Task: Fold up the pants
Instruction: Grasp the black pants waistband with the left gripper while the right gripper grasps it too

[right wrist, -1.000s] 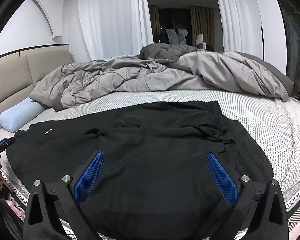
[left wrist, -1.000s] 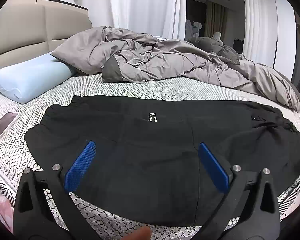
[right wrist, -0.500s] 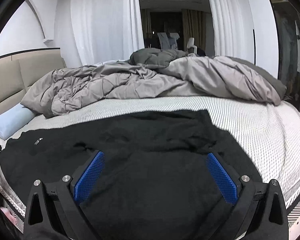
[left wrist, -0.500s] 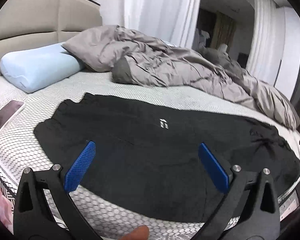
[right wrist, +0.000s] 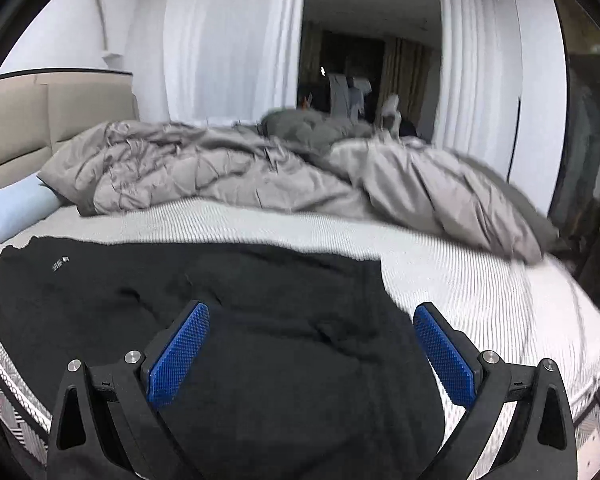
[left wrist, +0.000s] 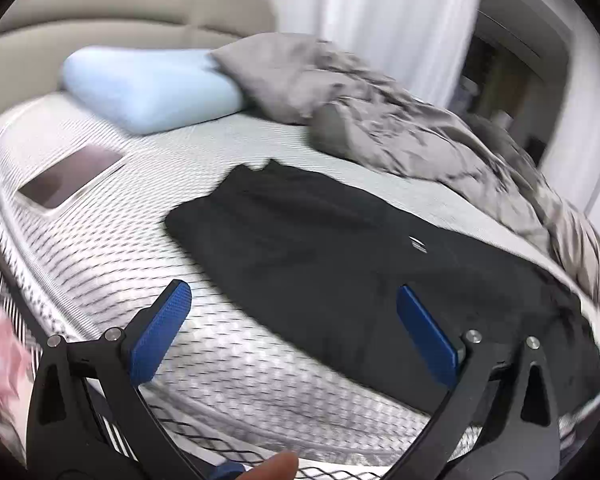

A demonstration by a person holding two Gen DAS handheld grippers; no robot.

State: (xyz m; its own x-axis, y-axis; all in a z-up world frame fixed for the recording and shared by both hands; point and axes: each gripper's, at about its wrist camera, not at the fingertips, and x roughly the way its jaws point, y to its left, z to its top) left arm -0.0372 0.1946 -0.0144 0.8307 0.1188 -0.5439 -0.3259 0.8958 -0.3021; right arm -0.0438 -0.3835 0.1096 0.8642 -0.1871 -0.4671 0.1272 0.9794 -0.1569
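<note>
Both grippers swing outward toward the ends of the pants

The left gripper has swung left since a second ago: the black pants, which filled the lower frame then, now sit centre and right, with their end toward the phone and blue pillow at upper left. The right gripper has shifted too, so the pants end just lower right of centre on the bed. Both sets of jaws stand wide open, holding nothing. The pants lie flat and spread, unfolded; I judge each gripper is lining up on an end for a first fold
</note>
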